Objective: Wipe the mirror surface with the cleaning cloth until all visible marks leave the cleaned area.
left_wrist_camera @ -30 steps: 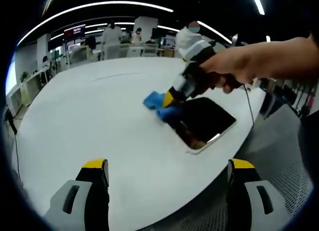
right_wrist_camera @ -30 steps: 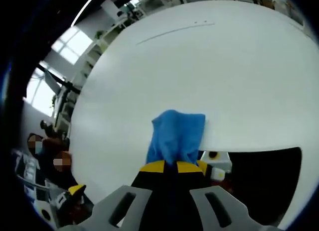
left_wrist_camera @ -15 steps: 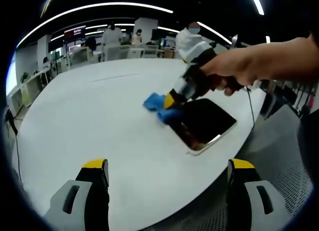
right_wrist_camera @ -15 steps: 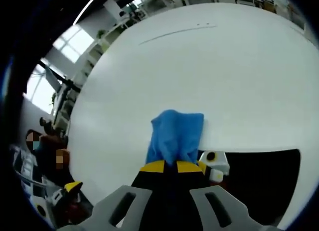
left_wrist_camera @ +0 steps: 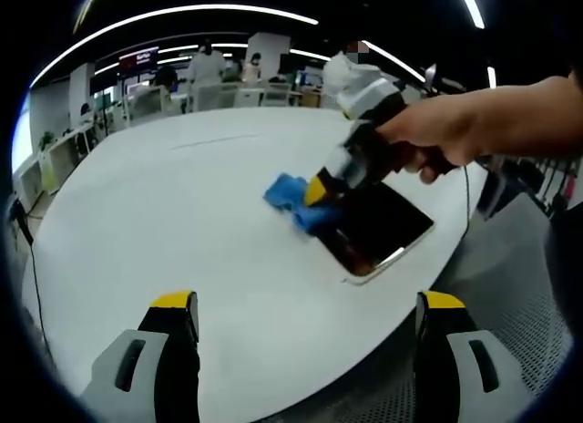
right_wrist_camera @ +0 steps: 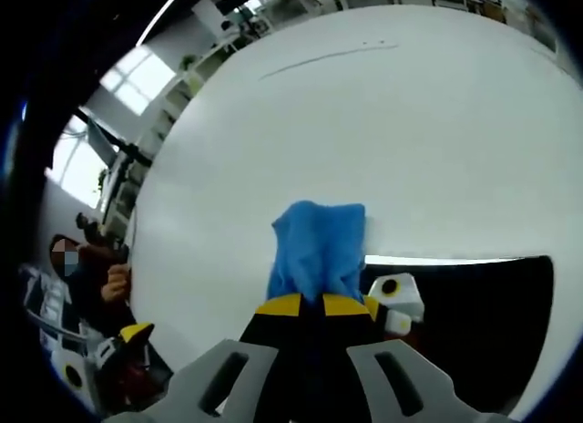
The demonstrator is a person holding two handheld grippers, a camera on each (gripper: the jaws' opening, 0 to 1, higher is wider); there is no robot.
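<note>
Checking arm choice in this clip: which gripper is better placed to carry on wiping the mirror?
The right gripper. Its jaws are shut on the blue cloth, which sits at the mirror's edge. The left gripper is open, holds nothing and hangs back over the near table edge.

Blue cleaning cloth (right_wrist_camera: pixel 317 252) bunched at dark flat mirror's (left_wrist_camera: pixel 378 224) edge

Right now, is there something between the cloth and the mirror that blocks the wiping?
Nothing visible blocks it. The right gripper holds the blue cloth at the mirror's edge, lying partly on the white table. The dark glass beside it is bare.
</note>
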